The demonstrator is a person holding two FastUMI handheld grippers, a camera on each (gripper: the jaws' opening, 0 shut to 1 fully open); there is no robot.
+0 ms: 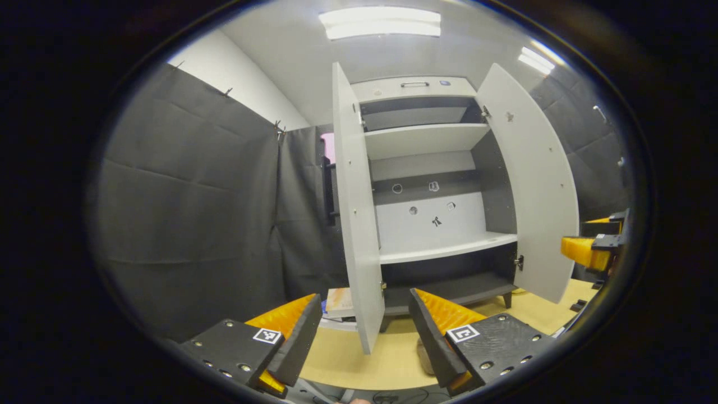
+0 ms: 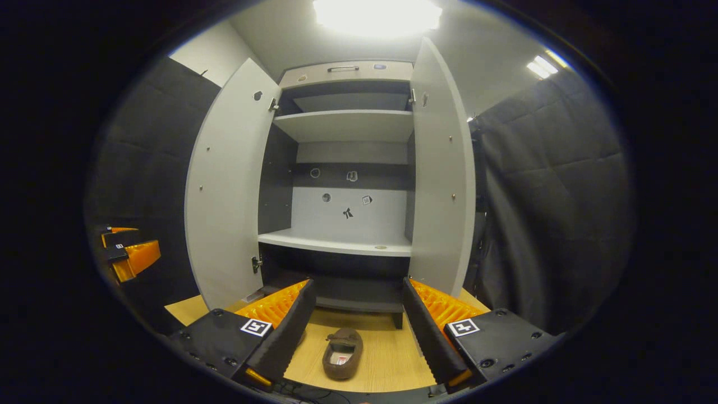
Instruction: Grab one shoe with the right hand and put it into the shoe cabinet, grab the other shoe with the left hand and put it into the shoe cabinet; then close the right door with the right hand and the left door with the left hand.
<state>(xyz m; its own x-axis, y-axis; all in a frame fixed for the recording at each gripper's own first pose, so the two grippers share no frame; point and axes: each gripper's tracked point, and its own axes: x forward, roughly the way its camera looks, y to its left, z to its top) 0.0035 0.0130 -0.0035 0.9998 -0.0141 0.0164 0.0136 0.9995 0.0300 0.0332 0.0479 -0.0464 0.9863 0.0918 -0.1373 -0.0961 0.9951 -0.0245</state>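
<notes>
1. Cabinet (image 2: pixel 348 168) at 12 o'clock, both doors swung wide, shelves bare.
2. Brown shoe (image 2: pixel 343 353) on the wood floor (image 2: pixel 387 359) at 6 o'clock, before the cabinet, between the right gripper (image 2: pixel 359 320) fingers, untouched.
3. Left gripper (image 1: pixel 364 328) and right gripper both spread apart, empty.
4. Black cloth walls; ceiling lights lit.

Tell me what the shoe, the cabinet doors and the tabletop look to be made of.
Shoe: soft brown fabric or suede, judging by its matte, fuzzy look; hard to be sure. Cabinet doors: smooth pale grey laminated board, flat and even with small metal hinges. Tabletop: light wood or wood-look laminate, with faint grain lines.
</notes>
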